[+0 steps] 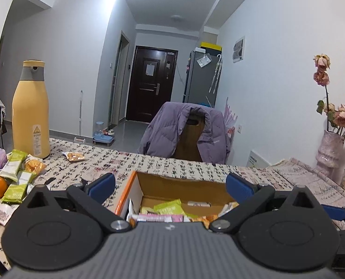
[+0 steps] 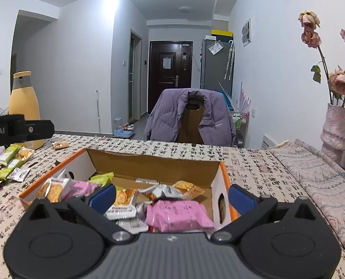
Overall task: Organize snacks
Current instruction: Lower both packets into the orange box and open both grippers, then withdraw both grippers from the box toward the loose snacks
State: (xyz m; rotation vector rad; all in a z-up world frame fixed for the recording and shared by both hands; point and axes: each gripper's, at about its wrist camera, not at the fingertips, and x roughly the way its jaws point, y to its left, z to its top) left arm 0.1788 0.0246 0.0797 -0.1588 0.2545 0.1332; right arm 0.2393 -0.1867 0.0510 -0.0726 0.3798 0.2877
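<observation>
One view alone shows pink packet (image 2: 178,214).

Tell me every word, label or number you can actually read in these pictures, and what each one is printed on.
"bot.AI": white letters, cut off at the picture's edge, on the left gripper as the right wrist camera sees it.
Yellow bottle: warning label, too small to read.
Purple jacket: small chest logo, blurred.
Snack packets in the cardboard box: print unreadable.
Paper on the dark door: unreadable.
Tablecloth: printed characters, too blurred to read.
</observation>
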